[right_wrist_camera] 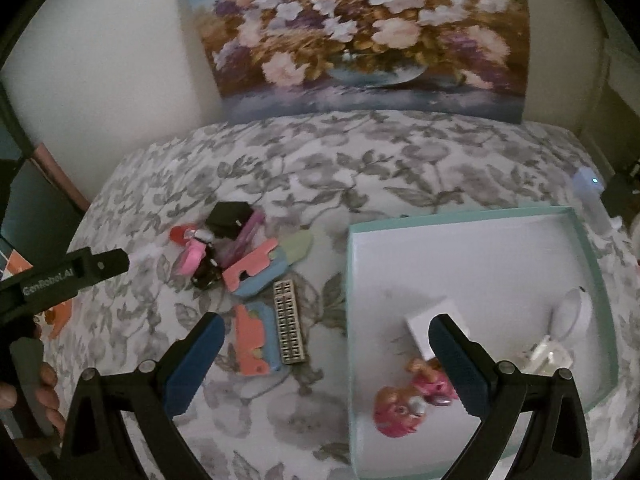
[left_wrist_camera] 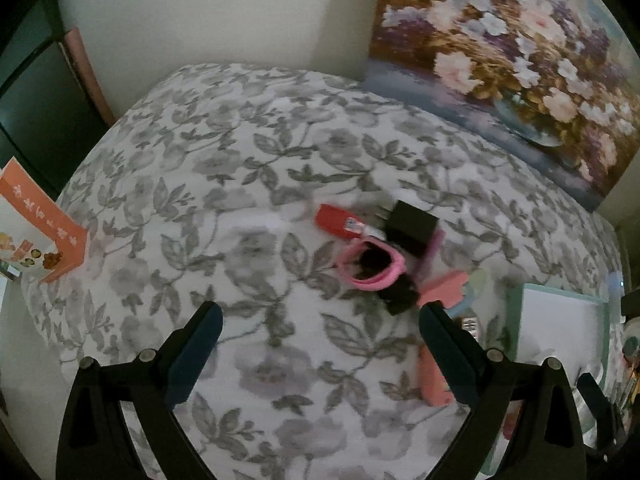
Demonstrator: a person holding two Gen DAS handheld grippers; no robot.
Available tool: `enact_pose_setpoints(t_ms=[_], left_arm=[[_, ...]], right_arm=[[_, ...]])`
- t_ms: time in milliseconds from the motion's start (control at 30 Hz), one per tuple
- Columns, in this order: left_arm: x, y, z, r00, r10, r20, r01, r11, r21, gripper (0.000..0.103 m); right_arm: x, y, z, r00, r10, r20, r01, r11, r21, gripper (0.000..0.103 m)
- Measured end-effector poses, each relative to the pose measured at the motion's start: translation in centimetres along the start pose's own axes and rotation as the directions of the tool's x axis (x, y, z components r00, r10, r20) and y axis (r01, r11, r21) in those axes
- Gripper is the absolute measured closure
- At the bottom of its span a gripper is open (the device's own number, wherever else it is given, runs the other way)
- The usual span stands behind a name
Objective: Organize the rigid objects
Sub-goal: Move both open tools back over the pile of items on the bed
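Note:
A heap of small items lies on the floral cloth: a red tube [left_wrist_camera: 338, 221] [right_wrist_camera: 182, 234], a black block [left_wrist_camera: 412, 222] [right_wrist_camera: 229, 216], a pink band [left_wrist_camera: 370, 266] [right_wrist_camera: 191, 260], salmon foam pieces [left_wrist_camera: 444, 288] [right_wrist_camera: 250, 268] and a patterned bar [right_wrist_camera: 289, 326]. A teal-rimmed white tray [right_wrist_camera: 464, 212] [left_wrist_camera: 560, 294] holds a pink doll [right_wrist_camera: 404, 410], a white box [right_wrist_camera: 426, 326] and a white rounded object [right_wrist_camera: 570, 314]. My left gripper [left_wrist_camera: 320, 354] hangs open short of the heap. My right gripper [right_wrist_camera: 326, 364] is open over the tray's left rim, holding nothing.
A flower painting [right_wrist_camera: 360, 36] leans on the wall at the back. An orange printed box [left_wrist_camera: 40, 232] stands at the left edge. A white device with a blue light [right_wrist_camera: 588, 184] sits right of the tray. A hand [right_wrist_camera: 44, 388] holds the left tool.

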State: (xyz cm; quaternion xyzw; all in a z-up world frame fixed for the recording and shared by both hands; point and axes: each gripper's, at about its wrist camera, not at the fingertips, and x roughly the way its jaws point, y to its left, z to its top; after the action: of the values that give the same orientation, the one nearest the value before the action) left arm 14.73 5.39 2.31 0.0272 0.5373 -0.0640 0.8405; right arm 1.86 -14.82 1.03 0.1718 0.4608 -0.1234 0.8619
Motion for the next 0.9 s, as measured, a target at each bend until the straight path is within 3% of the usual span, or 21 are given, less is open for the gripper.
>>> enact_pose_setpoints(t_ms=[267,400,733,900], left_arm=[[1.1,2.5,0.0,1.0,-0.009,-0.026,0.008,0.999,-0.045,0.004],[1.9,2.7,-0.1,0.999,-0.023,-0.049,0.021,0.999,-0.049,0.004],[4.8,0.0,-1.2,0.983,-0.105,-0.149,0.103,0.994,-0.025,0.004],[5.6,-1.8,-1.8,0.98,-0.088,-0.179,0.093,0.995,0.025,0.004]], right_arm=[[1.9,1.8,-0.3,0.999,-0.023,-0.022,0.023,0.999,-0.023,0.0],[3.2,1.9,-0.5,0.998,0.022,-0.053,-0.021,1.0,0.004,0.0],[4.4,1.1,-0.8,0.996,-0.004,-0.089,0.006,1.0,0.021,0.0],[4.3,0.5,-0.5,0.995,-0.027,-0.095,0.029,0.999,0.017,0.0]])
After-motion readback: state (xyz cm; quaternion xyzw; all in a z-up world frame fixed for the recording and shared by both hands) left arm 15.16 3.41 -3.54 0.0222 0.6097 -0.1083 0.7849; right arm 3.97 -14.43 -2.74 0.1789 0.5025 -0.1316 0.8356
